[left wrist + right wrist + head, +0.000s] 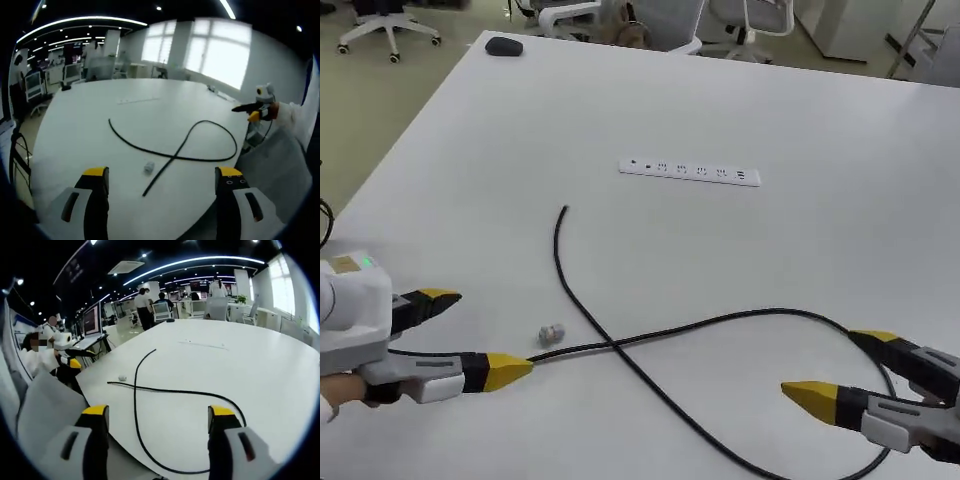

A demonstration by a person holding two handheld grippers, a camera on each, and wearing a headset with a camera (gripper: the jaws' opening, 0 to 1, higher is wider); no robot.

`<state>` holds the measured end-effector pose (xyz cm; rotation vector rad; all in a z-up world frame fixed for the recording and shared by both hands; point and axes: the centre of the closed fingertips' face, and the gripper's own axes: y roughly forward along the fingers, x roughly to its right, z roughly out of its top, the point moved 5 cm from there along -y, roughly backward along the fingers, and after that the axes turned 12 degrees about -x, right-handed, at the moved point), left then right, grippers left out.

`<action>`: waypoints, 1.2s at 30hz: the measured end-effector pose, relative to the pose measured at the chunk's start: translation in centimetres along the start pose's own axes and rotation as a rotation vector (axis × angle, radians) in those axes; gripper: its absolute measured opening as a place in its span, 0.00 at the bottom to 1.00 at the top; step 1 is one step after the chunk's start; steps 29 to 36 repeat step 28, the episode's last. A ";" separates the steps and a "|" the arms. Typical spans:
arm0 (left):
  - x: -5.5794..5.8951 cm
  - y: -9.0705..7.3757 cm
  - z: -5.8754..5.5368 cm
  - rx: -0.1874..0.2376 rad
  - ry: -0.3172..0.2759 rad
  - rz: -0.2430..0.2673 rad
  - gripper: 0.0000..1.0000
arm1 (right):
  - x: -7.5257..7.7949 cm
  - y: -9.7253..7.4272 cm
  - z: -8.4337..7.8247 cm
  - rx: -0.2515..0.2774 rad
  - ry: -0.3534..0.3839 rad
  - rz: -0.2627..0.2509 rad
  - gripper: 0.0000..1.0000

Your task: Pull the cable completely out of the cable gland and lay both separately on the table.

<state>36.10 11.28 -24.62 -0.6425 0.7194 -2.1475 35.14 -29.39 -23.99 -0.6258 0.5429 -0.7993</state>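
Left tongs (pixel 490 332) and right tongs (pixel 828 362) both gape wide, empty. The cable gland (pixel 551 334) lies just ahead of the left tongs, beside the black cable (pixel 720 322) and seemingly free of it. Lift away without snagging the loop. The desk (pixel 720 240) lies open ahead up to the power strip (pixel 689 171).

No text, brand or number could be read anywhere. The power strip (pixel 688 171) on the table (pixel 820 120) carried small dark marks, perhaps socket labels, but they were too small to make out.
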 end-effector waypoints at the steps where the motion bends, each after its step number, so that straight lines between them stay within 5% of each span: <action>1: 0.1 -0.5 -0.3 -0.003 -0.031 -0.009 0.91 | 0.1 -0.2 -0.3 -0.011 0.009 -0.002 0.85; 9: 1.4 -0.8 -1.6 -0.024 -0.096 -0.023 0.94 | -0.1 -0.7 -2.1 -0.066 0.053 0.003 0.86; 36: 1.8 -0.3 -1.1 -0.016 -0.129 -0.053 0.94 | 0.3 -0.7 -3.4 -0.097 0.111 -0.011 0.85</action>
